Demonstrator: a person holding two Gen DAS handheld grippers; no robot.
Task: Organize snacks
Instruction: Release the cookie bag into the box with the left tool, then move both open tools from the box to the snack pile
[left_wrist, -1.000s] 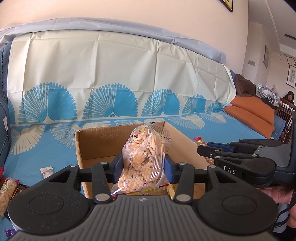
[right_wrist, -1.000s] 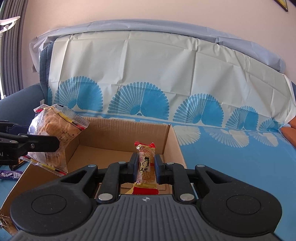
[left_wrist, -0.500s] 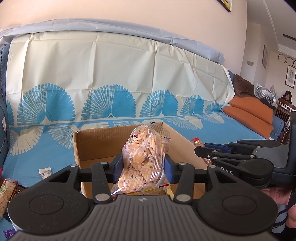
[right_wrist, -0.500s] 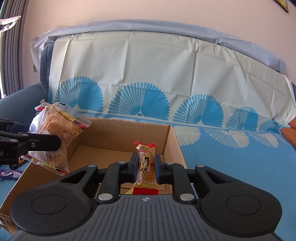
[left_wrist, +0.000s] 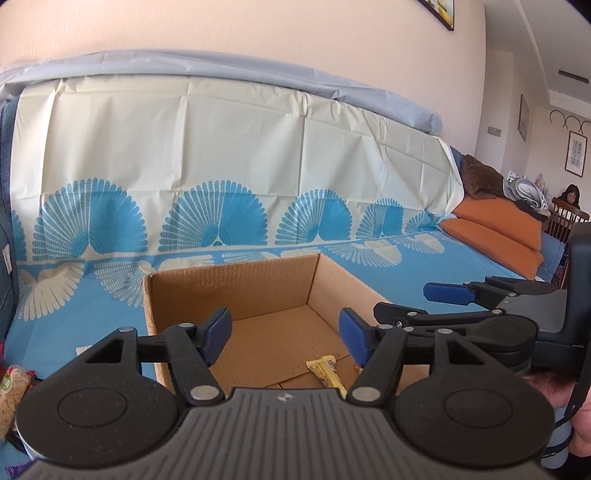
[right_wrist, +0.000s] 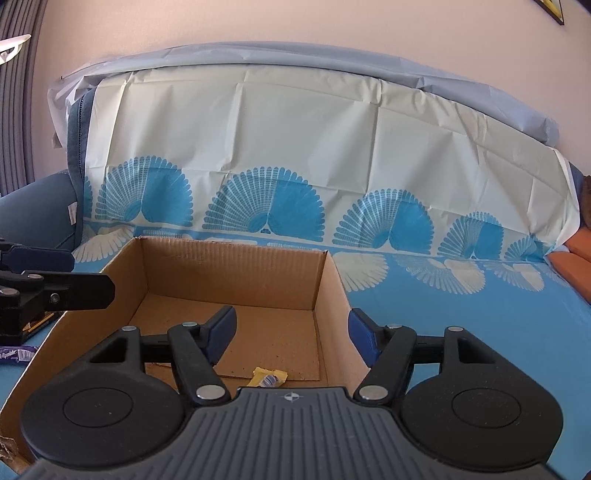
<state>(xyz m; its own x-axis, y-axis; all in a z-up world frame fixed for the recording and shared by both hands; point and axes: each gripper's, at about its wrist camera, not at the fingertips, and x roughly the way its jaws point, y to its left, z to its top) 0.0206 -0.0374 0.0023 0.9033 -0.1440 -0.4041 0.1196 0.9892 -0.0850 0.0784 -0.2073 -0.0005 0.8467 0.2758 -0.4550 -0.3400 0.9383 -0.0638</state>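
Observation:
An open cardboard box (left_wrist: 236, 267) (right_wrist: 229, 245) sits on the blue fan-patterned cover. A yellow-wrapped snack (left_wrist: 327, 371) (right_wrist: 267, 377) lies on its floor near the front. My left gripper (left_wrist: 284, 330) hovers over the box's front left, its jaws opening with nothing between them; it enters the right wrist view as the left gripper (right_wrist: 70, 273) at the left edge. My right gripper (right_wrist: 291, 328) hangs over the box's front right, jaws opening and empty; in the left wrist view the right gripper (left_wrist: 413, 301) stands at the right. The box floor under both gripper bodies is hidden.
A rice-cracker pack (left_wrist: 14, 387) and a purple wrapper (right_wrist: 14, 355) lie on the cover left of the box. Orange cushions (left_wrist: 495, 225) lie at the far right, and a person (left_wrist: 570, 195) sits beyond them. A hand (left_wrist: 576, 417) holds the right gripper.
Both grippers have opened. The bag of cookies has left the left gripper and the red-wrapped snack has left the right one; neither is in view now.

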